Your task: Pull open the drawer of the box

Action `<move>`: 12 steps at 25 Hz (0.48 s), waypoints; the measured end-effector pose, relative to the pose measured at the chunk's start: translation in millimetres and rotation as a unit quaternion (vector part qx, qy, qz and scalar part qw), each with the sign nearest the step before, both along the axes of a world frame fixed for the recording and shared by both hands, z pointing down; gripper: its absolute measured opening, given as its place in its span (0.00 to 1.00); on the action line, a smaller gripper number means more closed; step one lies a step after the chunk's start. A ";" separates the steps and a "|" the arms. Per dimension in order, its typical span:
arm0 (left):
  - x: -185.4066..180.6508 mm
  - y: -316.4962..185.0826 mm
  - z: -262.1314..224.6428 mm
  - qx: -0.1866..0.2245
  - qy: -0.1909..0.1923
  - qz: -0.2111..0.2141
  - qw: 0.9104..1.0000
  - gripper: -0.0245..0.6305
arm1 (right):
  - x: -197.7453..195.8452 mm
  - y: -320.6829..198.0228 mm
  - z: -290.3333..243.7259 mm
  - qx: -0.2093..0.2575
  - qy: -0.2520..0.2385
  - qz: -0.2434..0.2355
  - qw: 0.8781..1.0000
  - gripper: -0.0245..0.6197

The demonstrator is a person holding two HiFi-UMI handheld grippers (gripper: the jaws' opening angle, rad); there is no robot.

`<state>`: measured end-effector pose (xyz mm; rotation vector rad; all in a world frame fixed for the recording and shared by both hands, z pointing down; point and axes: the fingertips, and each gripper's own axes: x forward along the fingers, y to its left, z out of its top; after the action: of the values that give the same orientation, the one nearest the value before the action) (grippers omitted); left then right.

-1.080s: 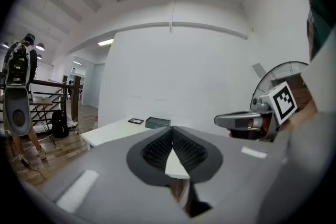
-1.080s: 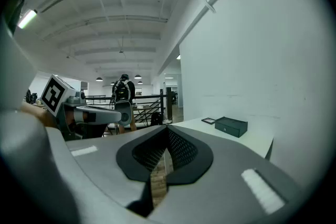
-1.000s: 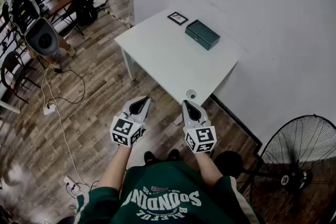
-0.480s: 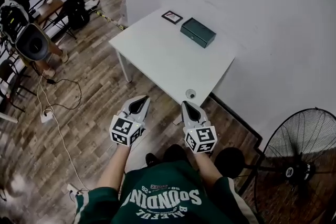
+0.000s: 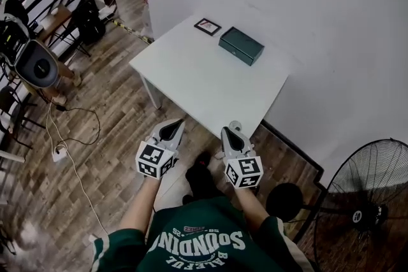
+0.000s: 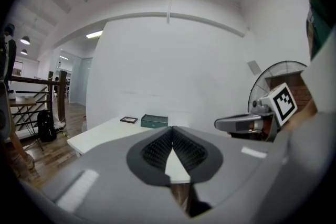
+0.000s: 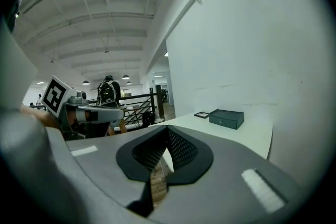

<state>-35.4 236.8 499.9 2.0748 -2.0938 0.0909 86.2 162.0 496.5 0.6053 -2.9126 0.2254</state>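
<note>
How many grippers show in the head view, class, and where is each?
2. The left gripper is over the wood floor, just short of the white table; the right gripper is beside it, near the table's front corner. Both show fully.

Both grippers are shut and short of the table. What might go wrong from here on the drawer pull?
1. The green box lies far across the table, close to the wall, so the reach is long.
2. The box looks loose; a one-handed pull may drag the whole box rather than open the drawer.
3. The left gripper and right gripper are shut and must open first.
</note>
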 end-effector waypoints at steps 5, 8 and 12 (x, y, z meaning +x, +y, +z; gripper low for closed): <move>-31.1 -56.0 4.0 -0.006 -0.005 0.021 1.000 0.12 | -36.6 -53.1 1.1 -0.005 -0.010 0.011 1.000 0.04; -50.0 -92.9 3.2 -0.006 -0.010 0.035 0.999 0.12 | -56.8 -85.3 2.5 -0.009 -0.011 0.021 1.000 0.04; -73.1 -151.7 -1.9 -0.008 -0.008 0.051 0.999 0.12 | -79.9 -136.3 1.9 -0.019 -0.007 0.034 0.999 0.04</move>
<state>-108.6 85.1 497.9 2.1782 -1.9888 0.1396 6.3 25.7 498.4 0.7016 -2.8974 0.2942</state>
